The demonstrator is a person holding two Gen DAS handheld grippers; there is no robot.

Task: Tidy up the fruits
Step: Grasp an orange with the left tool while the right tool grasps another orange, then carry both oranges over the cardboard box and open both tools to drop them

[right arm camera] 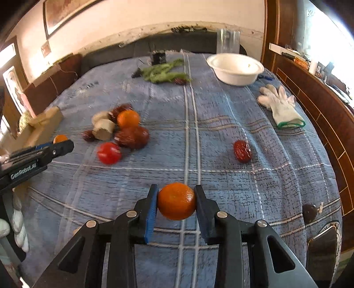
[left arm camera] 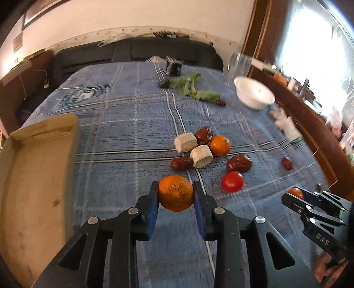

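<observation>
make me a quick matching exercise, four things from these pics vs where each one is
Things:
1. tomato
2. bowl
3. glove
4. box

Places:
a. far right end of the blanket
b. at the left edge
c. right edge, nearer than the bowl
d. just in front of the fruit pile

Pairs: 1-d, 2-a, 3-c, 4-b

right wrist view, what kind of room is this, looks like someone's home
Probably a lived-in home room, perhaps a living or dining room: a table under a blue plaid cloth, a dark sofa against the wall, a framed picture above it, and a cluttered wooden shelf.
</observation>
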